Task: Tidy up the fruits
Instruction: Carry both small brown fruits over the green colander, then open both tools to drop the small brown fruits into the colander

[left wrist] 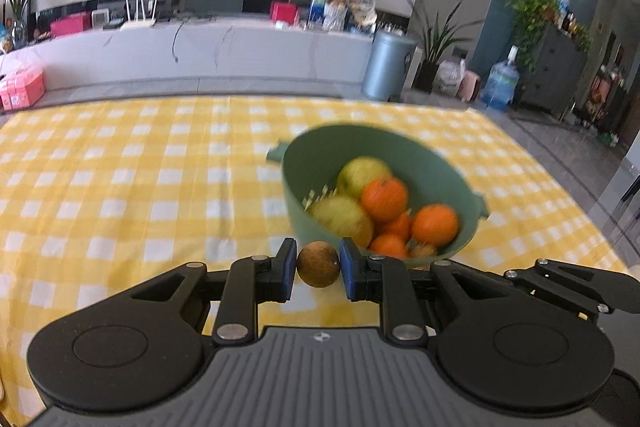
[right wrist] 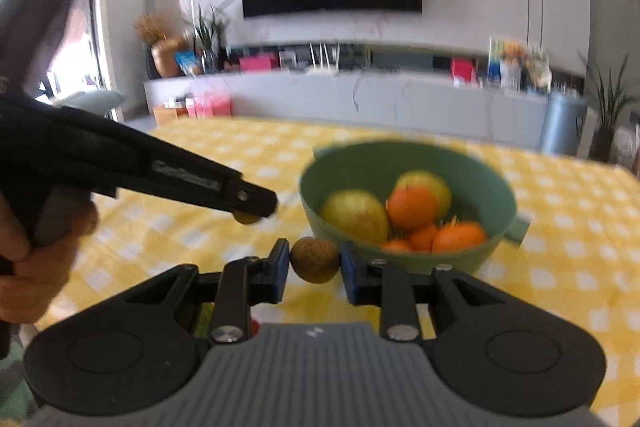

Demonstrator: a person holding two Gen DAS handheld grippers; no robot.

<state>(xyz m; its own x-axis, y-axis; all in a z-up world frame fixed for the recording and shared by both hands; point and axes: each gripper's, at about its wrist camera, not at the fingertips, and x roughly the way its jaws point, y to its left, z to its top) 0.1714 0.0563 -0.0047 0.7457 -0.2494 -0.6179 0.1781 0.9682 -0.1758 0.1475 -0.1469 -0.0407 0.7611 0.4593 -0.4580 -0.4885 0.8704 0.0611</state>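
Observation:
My left gripper [left wrist: 318, 269] is shut on a small brown round fruit [left wrist: 318, 264], held above the yellow checked tablecloth just in front of a green bowl [left wrist: 304, 171]. The bowl holds yellow-green apples [left wrist: 362, 173] and several oranges [left wrist: 385, 198]. My right gripper [right wrist: 315, 265] is shut on another small brown round fruit [right wrist: 315, 259], near the same green bowl [right wrist: 360, 163]. The left gripper also shows in the right wrist view [right wrist: 256, 211], to the left of the bowl, with its fruit [right wrist: 245, 217] under its tip.
The table carries a yellow and white checked cloth [left wrist: 120, 187]. A person's hand [right wrist: 36, 267] grips the left tool. Behind the table stand a grey cabinet [left wrist: 200, 55], a grey bin [left wrist: 386, 65], plants and a water bottle [left wrist: 502, 83].

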